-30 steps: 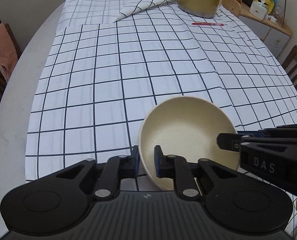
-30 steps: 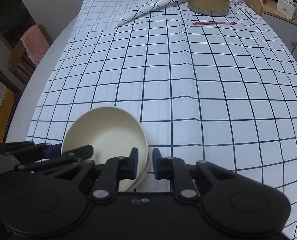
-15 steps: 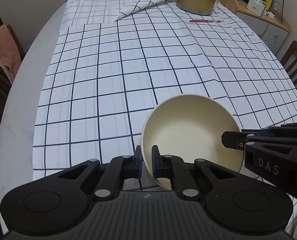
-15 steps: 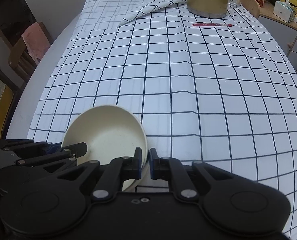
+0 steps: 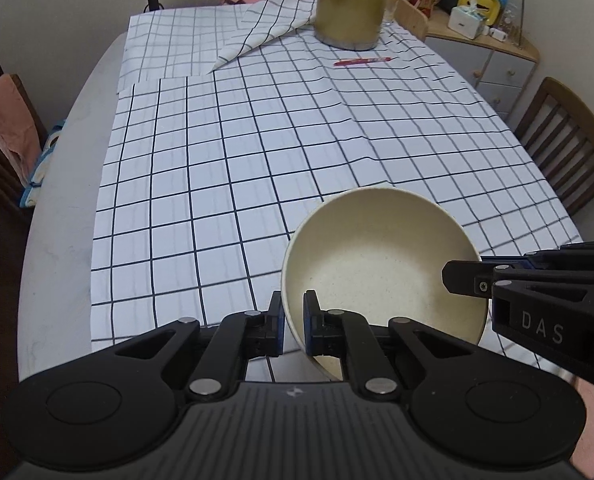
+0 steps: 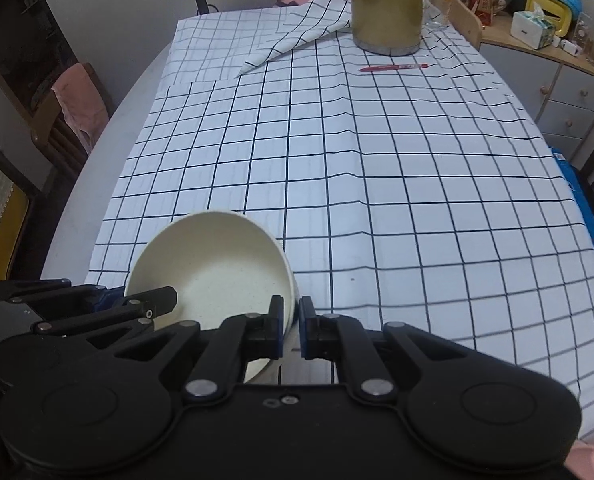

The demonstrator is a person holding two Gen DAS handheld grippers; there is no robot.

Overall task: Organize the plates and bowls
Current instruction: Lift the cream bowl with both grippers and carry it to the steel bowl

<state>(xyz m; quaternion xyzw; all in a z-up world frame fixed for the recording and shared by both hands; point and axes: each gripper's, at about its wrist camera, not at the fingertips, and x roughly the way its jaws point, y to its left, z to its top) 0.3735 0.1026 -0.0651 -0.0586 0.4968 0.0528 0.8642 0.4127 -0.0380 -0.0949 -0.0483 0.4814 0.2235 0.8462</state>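
Note:
A cream bowl (image 5: 381,264) hangs above the checked tablecloth (image 5: 257,152), held by both grippers. My left gripper (image 5: 293,320) is shut on its left rim, one pad inside and one outside. In the right wrist view the same bowl (image 6: 213,268) sits low and left, and my right gripper (image 6: 291,324) is shut on its right rim. The right gripper (image 5: 473,280) also shows at the right edge of the left wrist view, and the left gripper (image 6: 137,304) at the lower left of the right wrist view. No plates are in view.
A gold kettle (image 5: 351,4) stands at the far end of the table, with a red pen (image 5: 361,62) lying just before it and a folded-back cloth corner (image 5: 265,36) beside it. Wooden chairs (image 5: 565,148) flank the table; a cabinet (image 6: 569,88) with clutter stands at the far right.
Both grippers have risen and pulled back with the bowl between them, so more of the table and room shows. The grips on the rim have tightened slightly.

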